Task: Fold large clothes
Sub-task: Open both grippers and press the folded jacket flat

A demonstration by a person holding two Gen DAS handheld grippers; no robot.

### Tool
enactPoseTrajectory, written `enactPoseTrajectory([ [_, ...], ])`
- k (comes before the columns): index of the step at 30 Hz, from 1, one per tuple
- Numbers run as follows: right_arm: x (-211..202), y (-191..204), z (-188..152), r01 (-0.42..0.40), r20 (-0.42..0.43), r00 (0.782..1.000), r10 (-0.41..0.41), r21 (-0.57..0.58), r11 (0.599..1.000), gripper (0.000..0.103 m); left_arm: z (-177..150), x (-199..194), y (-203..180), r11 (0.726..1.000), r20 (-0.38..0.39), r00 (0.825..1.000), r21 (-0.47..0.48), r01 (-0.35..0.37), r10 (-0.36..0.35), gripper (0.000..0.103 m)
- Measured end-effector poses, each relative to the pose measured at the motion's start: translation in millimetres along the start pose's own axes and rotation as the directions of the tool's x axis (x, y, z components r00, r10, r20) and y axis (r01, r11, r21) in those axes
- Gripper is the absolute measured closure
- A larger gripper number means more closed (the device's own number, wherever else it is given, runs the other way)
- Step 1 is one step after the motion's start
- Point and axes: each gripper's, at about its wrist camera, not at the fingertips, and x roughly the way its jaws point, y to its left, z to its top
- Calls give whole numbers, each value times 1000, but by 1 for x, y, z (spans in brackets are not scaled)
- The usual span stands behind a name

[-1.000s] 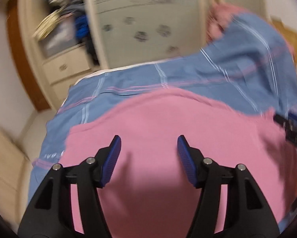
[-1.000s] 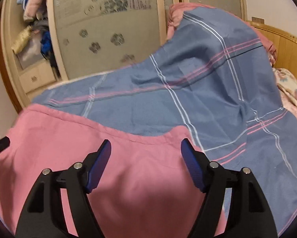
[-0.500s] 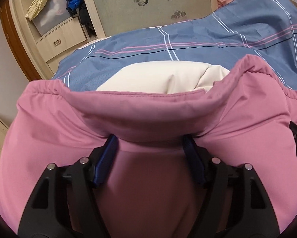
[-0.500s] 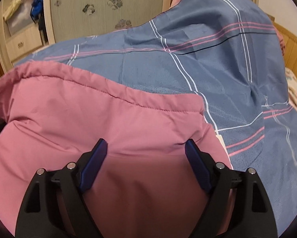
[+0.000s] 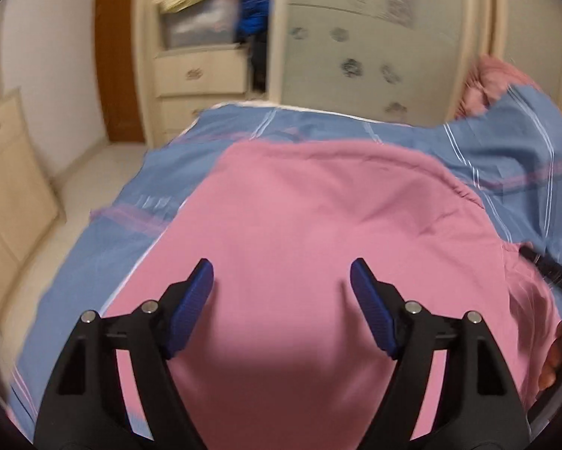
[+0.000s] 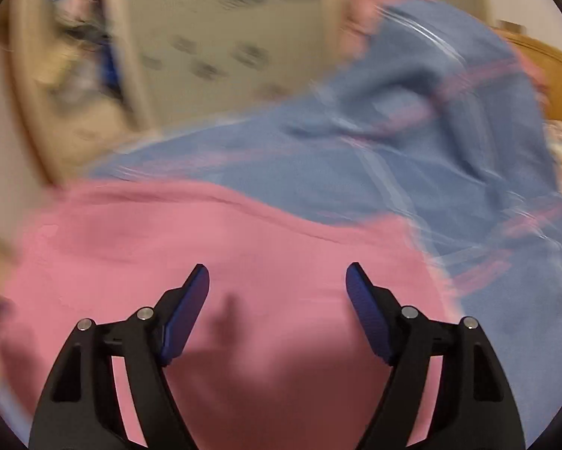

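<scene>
A large pink garment [image 5: 318, 217] lies spread flat on the blue checked bed cover [image 5: 243, 127]. It also shows in the right wrist view [image 6: 206, 232], which is blurred. My left gripper [image 5: 281, 281] is open and empty, hovering over the garment's near part. My right gripper [image 6: 277, 281] is open and empty over the garment's right part. The tip of the right gripper [image 5: 551, 273] shows at the right edge of the left wrist view.
A wardrobe with a frosted sliding door [image 5: 374, 37] and drawers [image 5: 202, 75] stands beyond the bed. A blue quilt heap [image 6: 450, 105] rises at the right. A wooden headboard [image 6: 551, 63] is at the far right. The floor [image 5: 93, 172] lies left of the bed.
Half a second ago the garment's far part was raised over both grippers, showing its cream lining. Now it lies flat and both grippers have pulled back above it, open.
</scene>
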Motion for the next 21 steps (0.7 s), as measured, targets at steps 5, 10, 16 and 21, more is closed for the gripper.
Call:
enactPoseTrajectory([
  [5, 34, 105, 21, -132, -77, 990, 119, -191, 973, 39, -28, 21, 12, 1000, -91, 996, -11, -11, 10, 30],
  [10, 141, 136, 31, -61, -246, 969, 22, -149, 987, 46, -38, 25, 7, 1000, -113, 993, 14, -27, 28, 29],
  [16, 165, 141, 29, -12, -208, 978, -24, -171, 985, 34, -42, 27, 3, 999, -111, 993, 37, -30, 34, 29],
  [21, 115, 126, 39, -54, -167, 985, 32, -130, 990, 35, -37, -1, 10, 1000, -78, 997, -7, 19, -20, 30],
])
